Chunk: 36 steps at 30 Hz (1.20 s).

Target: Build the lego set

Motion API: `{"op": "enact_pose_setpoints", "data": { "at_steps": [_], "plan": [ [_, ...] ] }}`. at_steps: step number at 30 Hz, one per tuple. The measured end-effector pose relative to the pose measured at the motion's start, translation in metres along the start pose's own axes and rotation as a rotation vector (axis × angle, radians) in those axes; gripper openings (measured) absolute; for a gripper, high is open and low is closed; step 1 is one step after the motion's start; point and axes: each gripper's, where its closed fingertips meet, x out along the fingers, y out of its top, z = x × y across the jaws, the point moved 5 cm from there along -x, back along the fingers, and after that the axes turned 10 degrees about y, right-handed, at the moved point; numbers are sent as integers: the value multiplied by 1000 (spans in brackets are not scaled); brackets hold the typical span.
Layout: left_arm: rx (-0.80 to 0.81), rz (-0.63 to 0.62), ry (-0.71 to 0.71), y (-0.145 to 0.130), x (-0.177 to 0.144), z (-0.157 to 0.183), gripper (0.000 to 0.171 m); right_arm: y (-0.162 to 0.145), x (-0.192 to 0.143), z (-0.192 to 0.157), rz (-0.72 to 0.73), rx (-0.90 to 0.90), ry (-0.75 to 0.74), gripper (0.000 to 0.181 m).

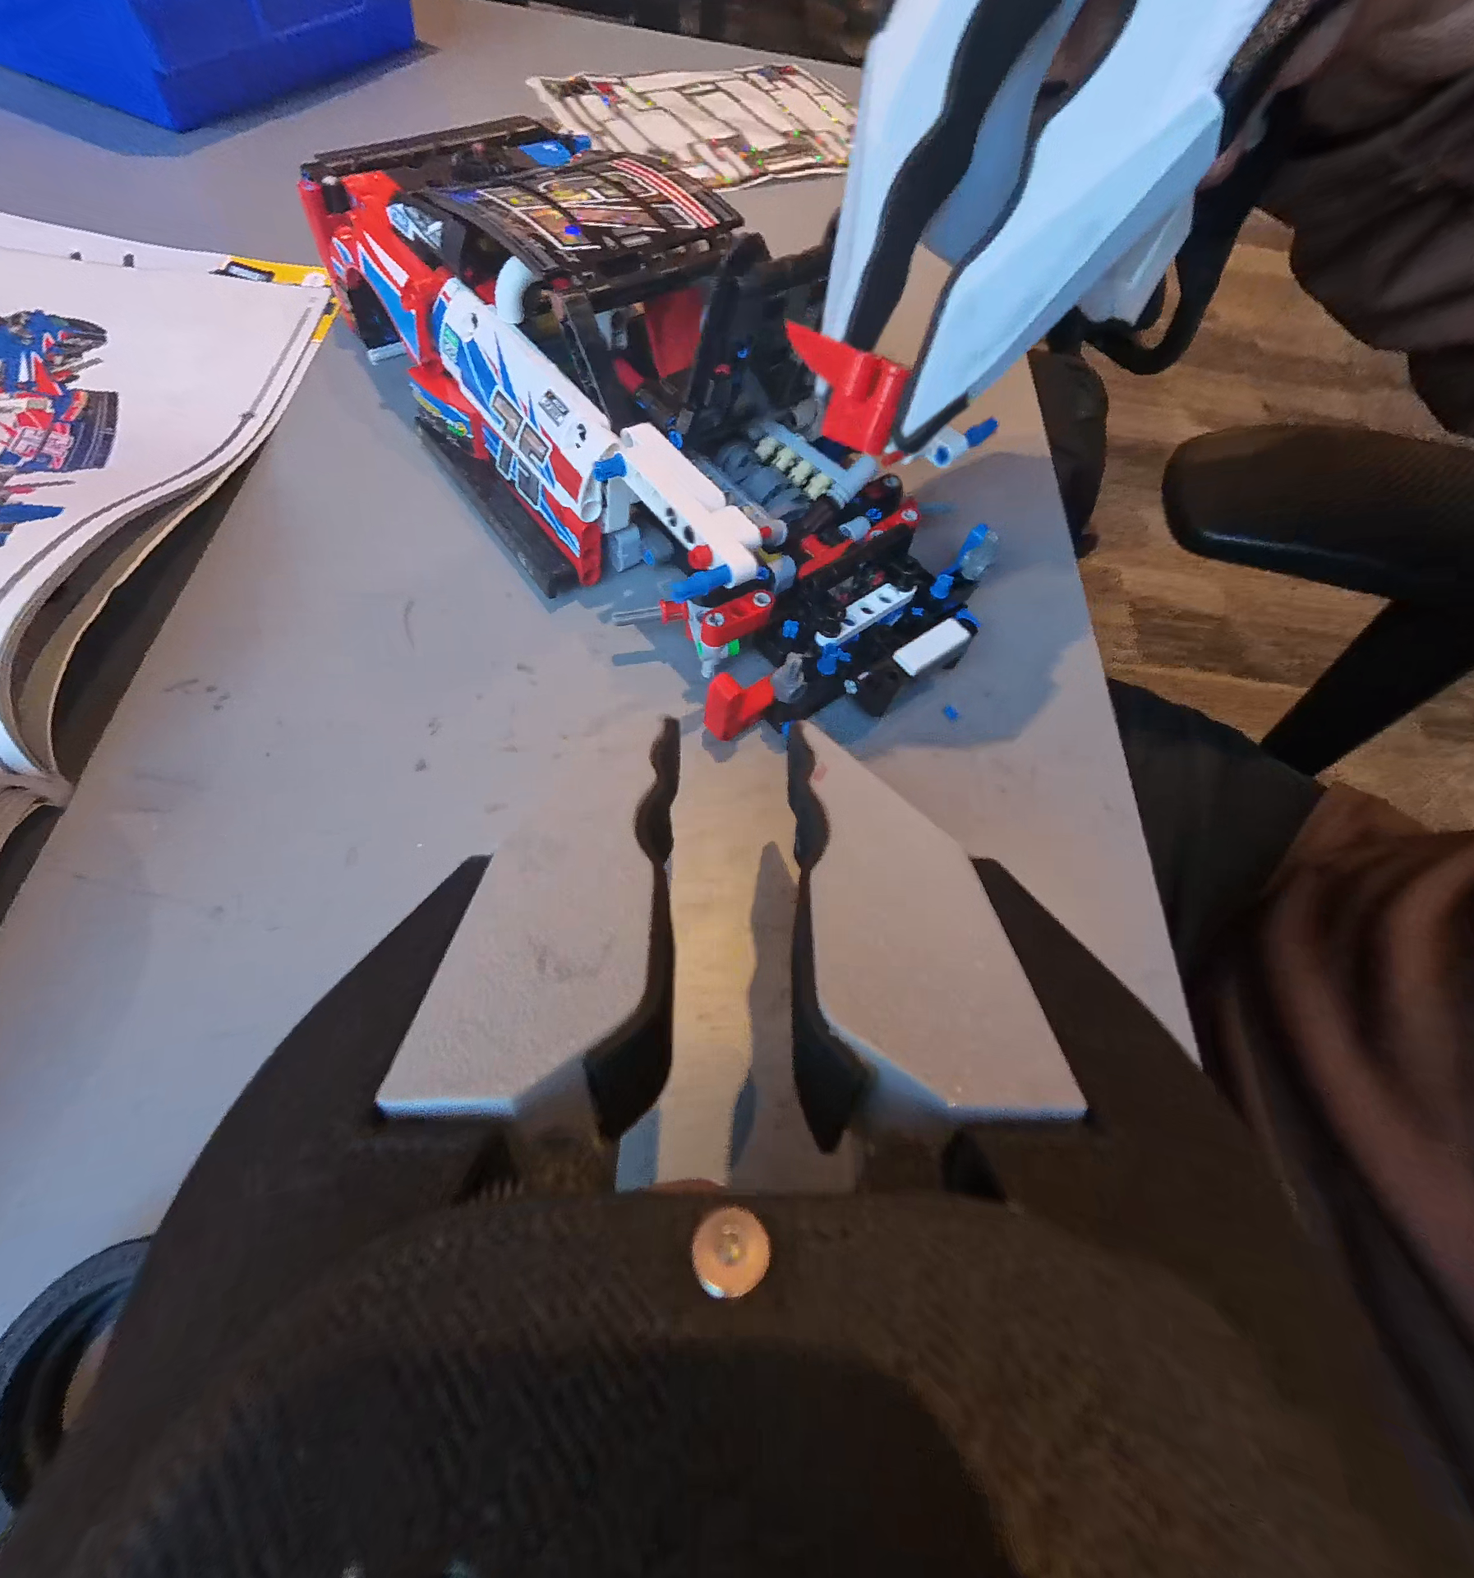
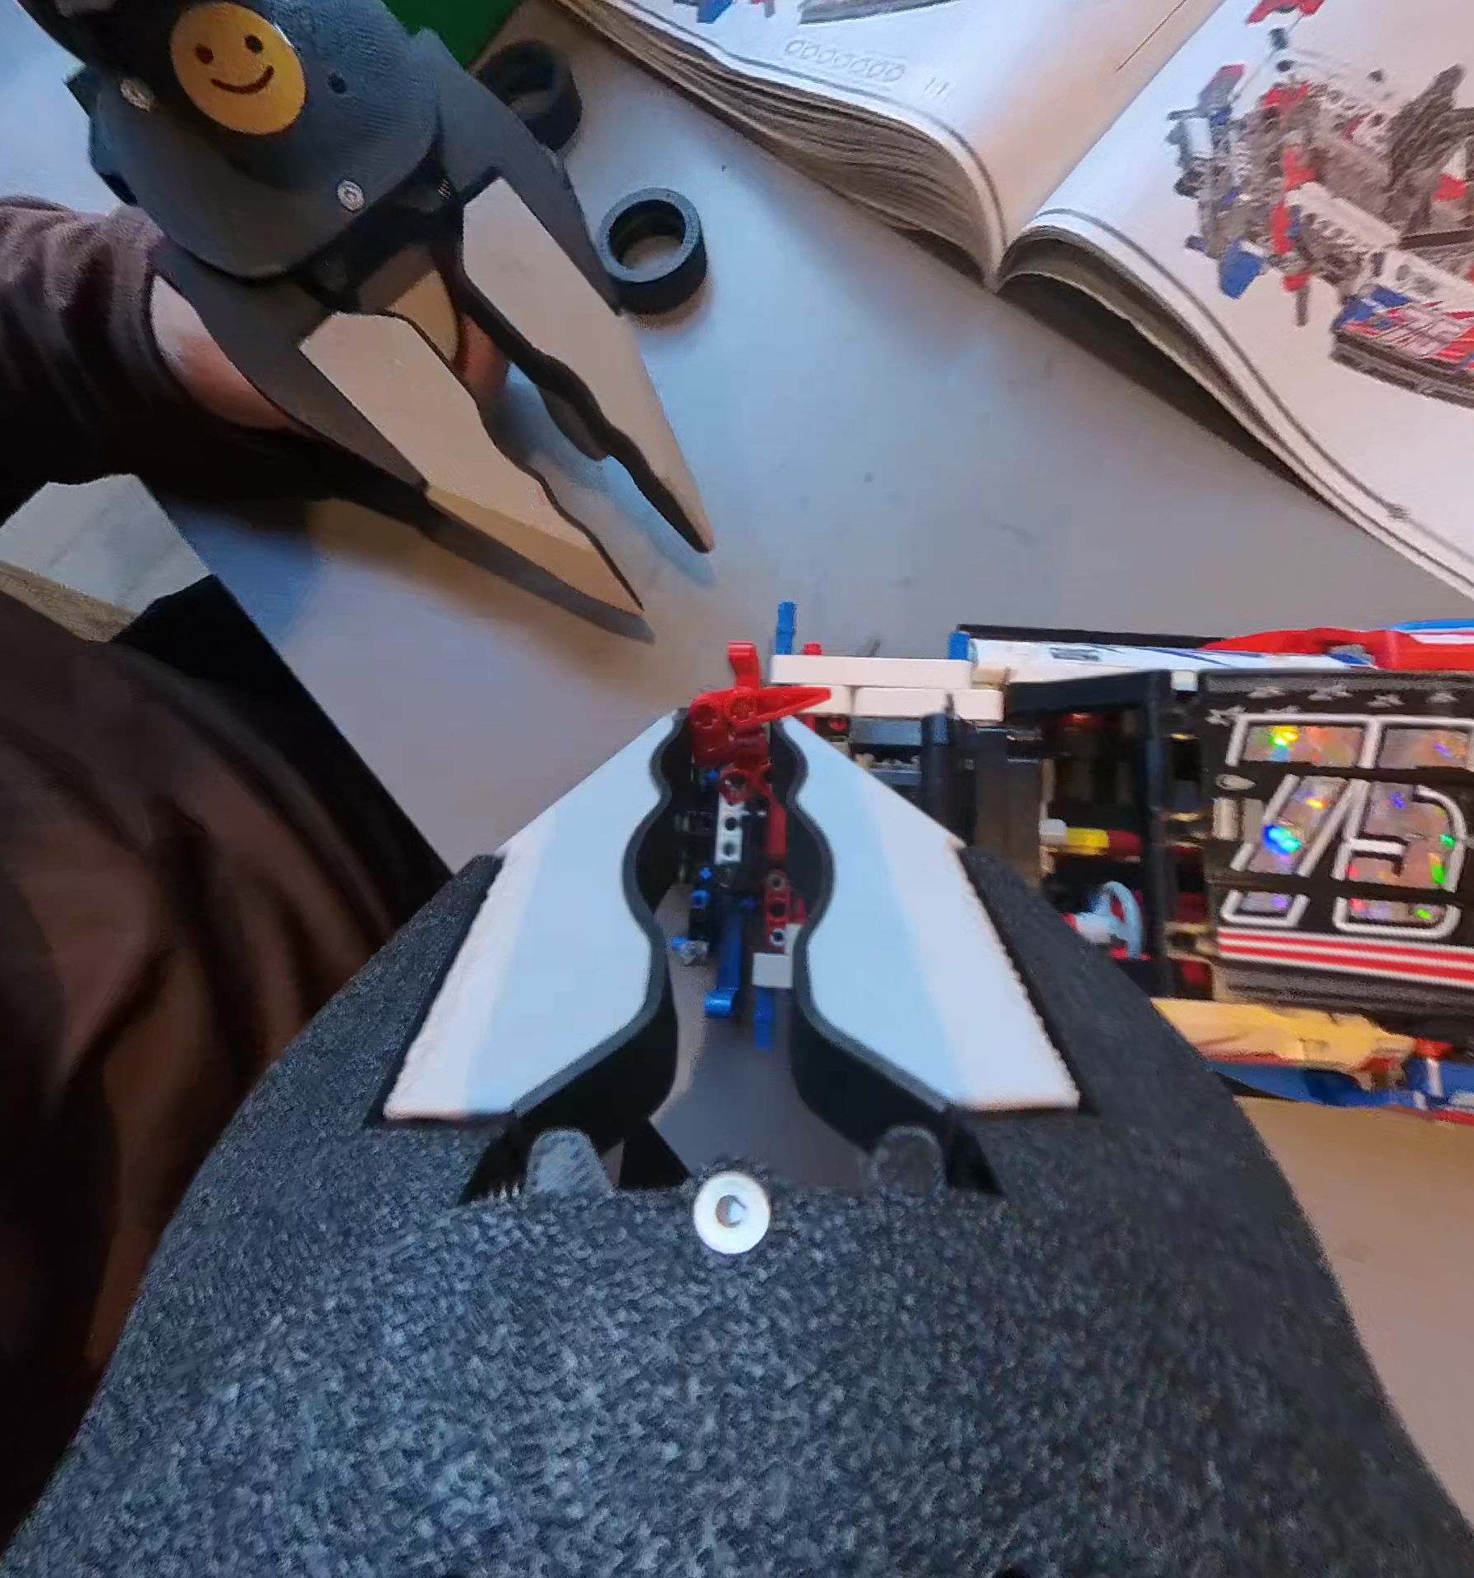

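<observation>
A red, white and blue lego race car with a black roof lies on the grey table, its unfinished front end towards me. My right gripper, with white fingers, reaches down from the top right and is shut on a small red lego panel piece over the car's open engine bay. In the right wrist view that red piece sits between the tips of the right gripper, above the car. My left gripper is open and empty, just in front of the car's nose; it also shows in the right wrist view.
An open instruction book lies on the left and shows in the right wrist view. A sticker sheet and a blue bin are at the back. Loose black tyres lie on the table. A chair stands past the table's right edge. Across from one pair of fingers to the other is roughly 7 centimetres.
</observation>
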Motion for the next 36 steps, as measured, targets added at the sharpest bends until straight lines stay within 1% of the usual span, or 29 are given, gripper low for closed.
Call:
{"op": "enact_pose_setpoints", "data": {
  "at_steps": [3, 6, 8, 11, 13, 16, 17, 21, 23, 25, 29, 32, 34, 36],
  "plan": [
    [53, 24, -27, 2, 0, 11, 24, 4, 7, -10, -15, -16, 28, 17],
    [71, 99, -126, 10, -3, 29, 26, 2, 14, -17, -59, -60, 26, 18],
    [86, 114, -127, 12, -2, 34, 26, 2, 19, -20, -77, -77, 34, 18],
    [161, 119, -72, 13, 1, 36, 30, 4, 23, -24, -74, -74, 64, 18],
    [221, 144, -6, 16, 0, 37, 30, 6, 25, -24, -71, -60, 80, 18],
    [352, 167, 112, 17, -2, 37, 12, 7, 29, -27, -80, -48, 96, 18],
    [397, 164, 144, 17, -2, 38, 8, 7, 30, -26, -84, -44, 85, 18],
    [524, 171, 278, 19, -2, 41, 10, 11, 31, -25, -73, 20, 106, 18],
    [555, 182, 314, 21, -4, 41, 9, 13, 30, -24, -58, 58, 126, 17],
    [563, 186, 341, 23, -6, 40, 9, 15, 29, -23, -35, 102, 148, 18],
    [508, 197, 364, 27, -8, 35, 7, 21, 28, -18, 27, 195, 199, 18],
    [456, 215, 355, 29, -10, 32, 6, 23, 27, -14, 83, 313, 281, 18],
    [422, 216, 360, 30, -10, 29, 6, 22, 28, -10, 125, 428, 344, 18],
    [442, 212, 400, 30, -9, 26, 5, 23, 30, -6, 161, 516, 417, 18]
  ]
}}
